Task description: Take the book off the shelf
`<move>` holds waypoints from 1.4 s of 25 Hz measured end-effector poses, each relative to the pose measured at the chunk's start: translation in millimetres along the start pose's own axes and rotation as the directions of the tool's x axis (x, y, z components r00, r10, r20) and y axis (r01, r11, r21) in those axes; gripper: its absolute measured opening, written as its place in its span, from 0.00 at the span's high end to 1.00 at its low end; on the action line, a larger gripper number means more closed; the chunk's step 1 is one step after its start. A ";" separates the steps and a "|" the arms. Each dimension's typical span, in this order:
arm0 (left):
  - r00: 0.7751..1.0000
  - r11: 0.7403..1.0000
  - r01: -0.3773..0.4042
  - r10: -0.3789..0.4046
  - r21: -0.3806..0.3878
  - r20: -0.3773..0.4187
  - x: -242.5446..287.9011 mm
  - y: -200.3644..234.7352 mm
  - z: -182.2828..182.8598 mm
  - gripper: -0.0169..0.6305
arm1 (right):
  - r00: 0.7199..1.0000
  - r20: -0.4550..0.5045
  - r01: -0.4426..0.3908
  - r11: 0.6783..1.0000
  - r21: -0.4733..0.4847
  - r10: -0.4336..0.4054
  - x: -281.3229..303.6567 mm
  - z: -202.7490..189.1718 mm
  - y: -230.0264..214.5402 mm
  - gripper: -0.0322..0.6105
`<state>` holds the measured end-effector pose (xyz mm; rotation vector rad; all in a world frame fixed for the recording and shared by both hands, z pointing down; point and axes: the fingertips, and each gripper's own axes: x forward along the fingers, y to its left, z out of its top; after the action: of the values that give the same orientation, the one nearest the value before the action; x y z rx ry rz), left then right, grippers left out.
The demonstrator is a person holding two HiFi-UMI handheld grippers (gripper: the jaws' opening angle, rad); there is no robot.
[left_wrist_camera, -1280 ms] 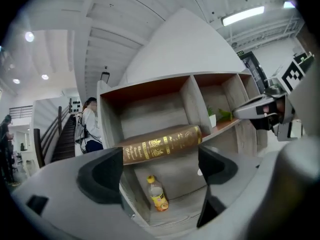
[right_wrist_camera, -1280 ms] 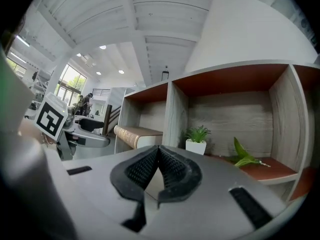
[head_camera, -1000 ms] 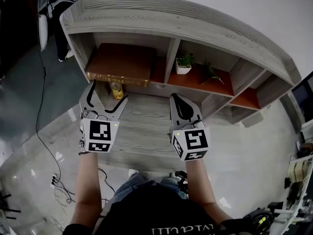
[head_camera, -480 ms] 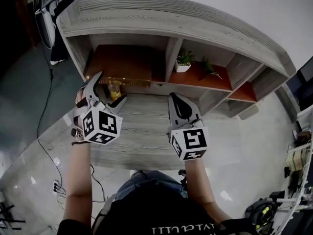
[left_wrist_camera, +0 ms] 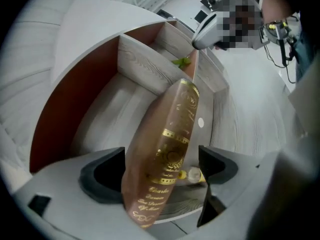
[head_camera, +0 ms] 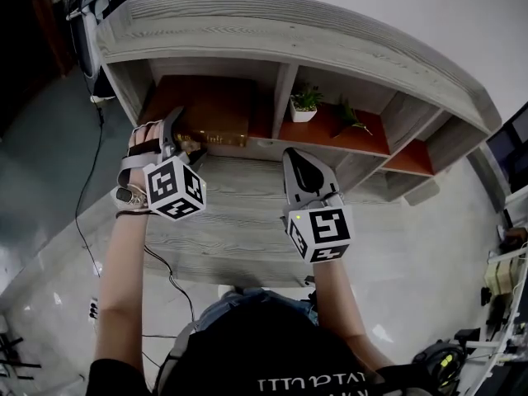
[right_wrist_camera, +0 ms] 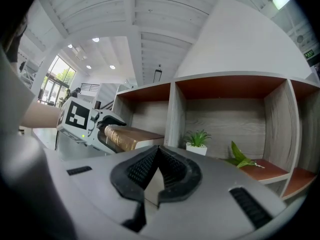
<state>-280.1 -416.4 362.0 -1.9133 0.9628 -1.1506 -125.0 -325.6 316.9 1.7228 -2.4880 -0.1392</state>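
- Left gripper (left_wrist_camera: 161, 156), left of centre: jaws wide apart astride the book (left_wrist_camera: 175, 129) on the shelf (head_camera: 289, 31), not clamping.
- Right gripper (right_wrist_camera: 159, 149), centre: jaws together, empty.

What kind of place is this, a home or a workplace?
Probably an office or lab, not a home: a grey wooden shelf with a book and a small potted plant stands on a glossy floor crossed by loose cables.

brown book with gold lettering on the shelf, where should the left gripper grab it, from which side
Grip the brown gold-lettered book at its spine, coming in from the open front of the grey wooden shelf. It lies flat, spine outward, so jaws go above and below; the open left gripper straddles it.
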 end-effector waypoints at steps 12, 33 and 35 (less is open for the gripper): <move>0.993 0.970 0.030 -0.001 0.241 -0.119 33.2 -9.6 -7.8 0.26 | 1.000 -0.003 0.021 1.000 0.016 -0.021 -3.3 -4.6 -15.2 0.93; 0.975 0.929 -0.175 0.209 0.326 -0.071 14.7 -0.2 -2.8 0.53 | 1.000 -0.009 -0.001 1.000 0.007 0.001 -9.5 -5.4 -9.6 0.93; 0.975 0.928 -0.177 0.210 0.327 -0.069 8.9 -2.8 -2.0 0.53 | 1.000 -0.007 -0.008 1.000 0.005 0.008 -10.2 -4.5 -7.2 0.93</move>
<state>-278.2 -423.1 368.7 -1.4797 0.9326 -1.2142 -114.1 -318.7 319.9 1.7126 -2.4922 -0.1256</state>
